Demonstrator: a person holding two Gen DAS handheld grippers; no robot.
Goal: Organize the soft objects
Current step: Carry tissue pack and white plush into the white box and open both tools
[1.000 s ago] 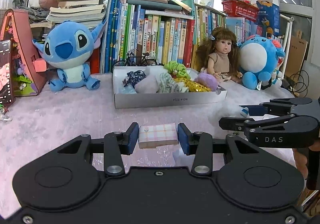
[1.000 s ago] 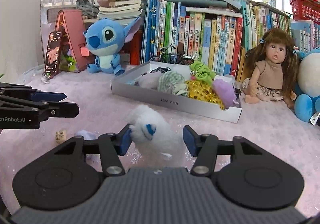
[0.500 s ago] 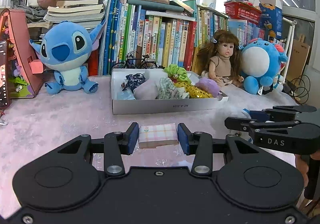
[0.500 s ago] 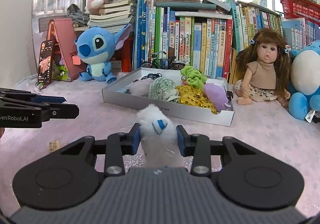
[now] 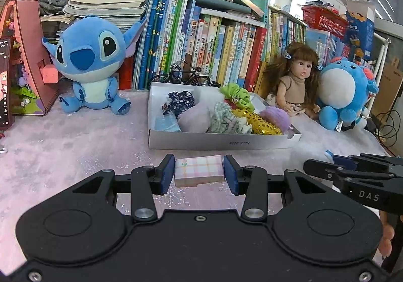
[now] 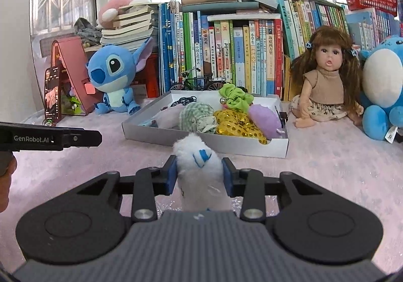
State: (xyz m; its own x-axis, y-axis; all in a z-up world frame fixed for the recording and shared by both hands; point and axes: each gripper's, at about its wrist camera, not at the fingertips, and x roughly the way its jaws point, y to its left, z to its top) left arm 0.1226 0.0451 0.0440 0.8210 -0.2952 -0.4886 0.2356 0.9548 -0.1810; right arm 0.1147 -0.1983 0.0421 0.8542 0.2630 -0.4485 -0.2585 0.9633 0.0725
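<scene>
My left gripper (image 5: 199,173) is shut on a small pink plaid packet (image 5: 199,168), held above the pink cloth just short of the white box (image 5: 226,142). My right gripper (image 6: 199,176) is shut on a white fluffy toy (image 6: 194,156) with a blue mark, its pads squeezing the fur. The box (image 6: 252,148) holds several soft things: a green scrunchie (image 6: 234,99), a gold sequin piece (image 6: 236,125), a purple puff (image 6: 264,118) and a checked cloth (image 6: 196,115). Each gripper shows at the edge of the other's view: the right gripper (image 5: 335,166), the left gripper (image 6: 95,137).
Behind the box stand a row of books (image 5: 214,47), a model bicycle (image 5: 183,75), a blue Stitch plush (image 5: 90,67), a doll (image 5: 297,80) and a round blue plush (image 5: 345,93). A pink house-shaped toy (image 5: 27,55) stands far left. Cables (image 5: 388,125) lie far right.
The right jaws have closed onto the white fluffy toy, which stood loose between them a second ago. The left gripper has carried the plaid packet closer to the box.
</scene>
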